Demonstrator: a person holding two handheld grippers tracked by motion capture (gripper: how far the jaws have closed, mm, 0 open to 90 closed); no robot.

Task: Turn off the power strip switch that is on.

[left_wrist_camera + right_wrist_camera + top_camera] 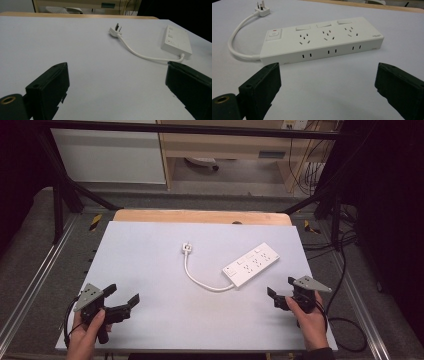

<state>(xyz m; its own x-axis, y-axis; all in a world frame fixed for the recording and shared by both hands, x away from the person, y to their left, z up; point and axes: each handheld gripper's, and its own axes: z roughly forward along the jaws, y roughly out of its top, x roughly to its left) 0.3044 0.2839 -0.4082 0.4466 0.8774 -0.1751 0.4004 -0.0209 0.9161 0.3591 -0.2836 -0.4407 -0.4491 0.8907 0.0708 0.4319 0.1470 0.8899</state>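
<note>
— What does the high view give?

— A person's two hands come in from the near edge of the table, each with a pair of tongs; the left tongs stand wide with nothing between them; the right tongs also stand wide and bare; a white power strip lies flat just ahead of the right tongs and slightly toward the left ones, apart from the tips; its white cable curls away to the plug, which lies farther out, between the two pairs of tongs and well beyond both.

— And the left gripper view?

— The left tongs gape over bare table; the power strip lies ahead and off to the right of them, well apart; the cable runs from it back across the front of the tongs to the plug, prongs up, farther ahead.

— The right gripper view?

— The right tongs are spread wide, holding nothing; the power strip lies broadside just in front of them, near but not touching, its red-dotted switch at the left end; the cable loops out from that end to the plug beyond.
</note>
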